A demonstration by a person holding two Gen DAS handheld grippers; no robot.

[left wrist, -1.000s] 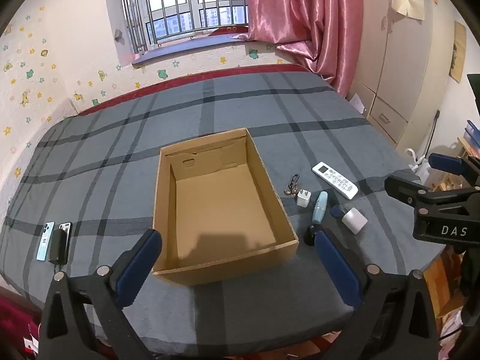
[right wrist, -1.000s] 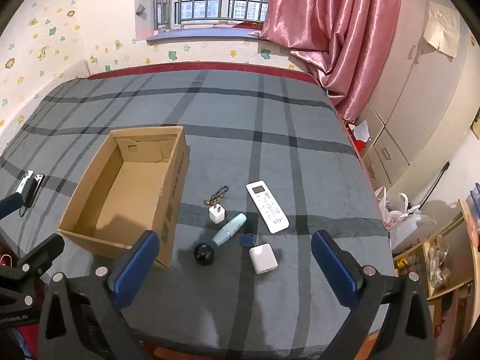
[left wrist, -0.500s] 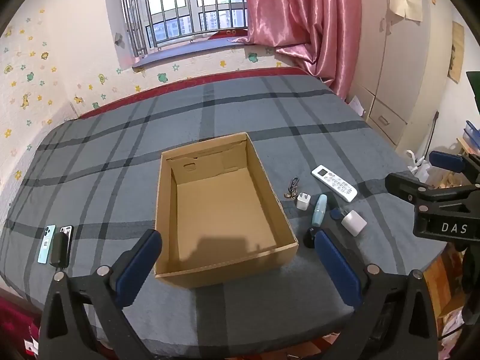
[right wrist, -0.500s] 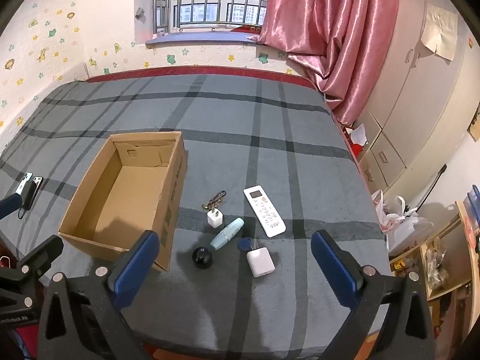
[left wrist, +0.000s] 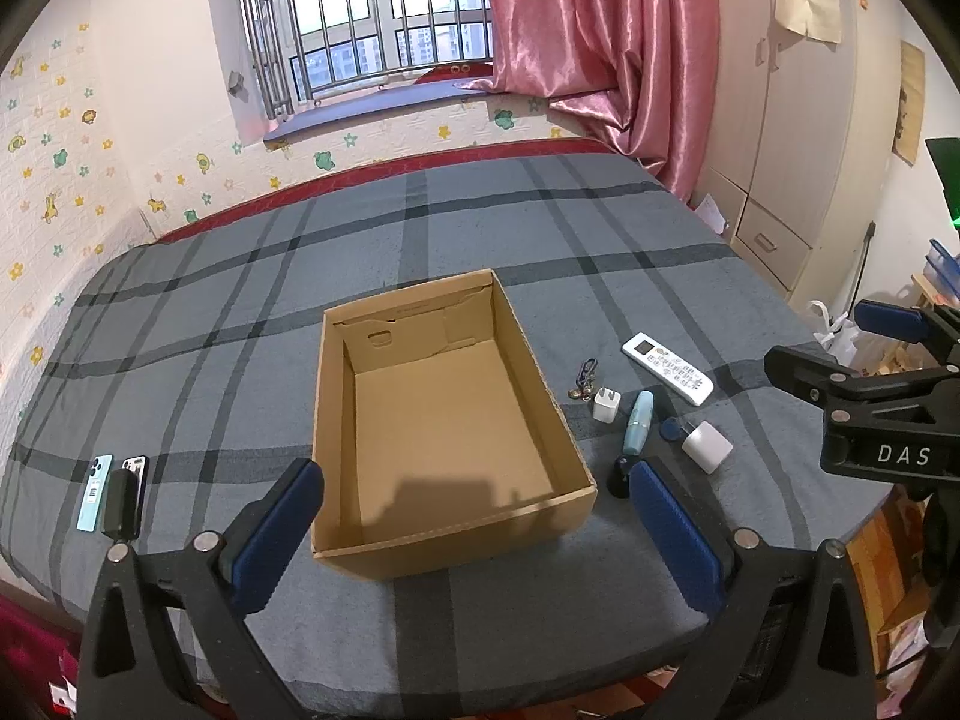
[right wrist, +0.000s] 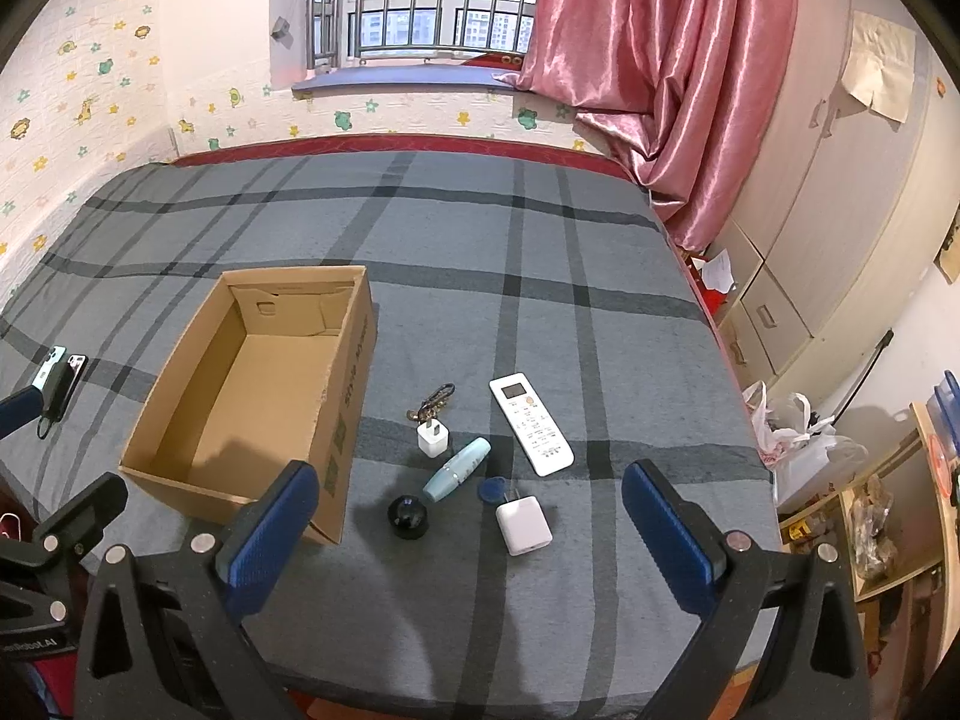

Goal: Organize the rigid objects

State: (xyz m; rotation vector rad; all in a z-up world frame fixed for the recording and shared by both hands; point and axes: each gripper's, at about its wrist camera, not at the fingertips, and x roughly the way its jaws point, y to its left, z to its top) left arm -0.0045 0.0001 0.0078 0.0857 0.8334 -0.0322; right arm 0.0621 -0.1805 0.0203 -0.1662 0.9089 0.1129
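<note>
Hovering wide open and empty, left gripper [left wrist: 474,513] and right gripper [right wrist: 465,507] had barely shifted since 1 second ago; cardboard box [right wrist: 180,420] at center-left was unfilled, remote [right wrist: 531,423] and chargers beside it, nothing sorted.

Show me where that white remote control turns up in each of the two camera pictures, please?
Left wrist view: the white remote control lies right of centre on the bed, to the right of the cardboard box.
Right wrist view: the white remote control lies near the centre, above the gap between the tool's fingers, again right of the cardboard box.
Shared landmark: the light blue tube, just left of the remote in both.
</note>
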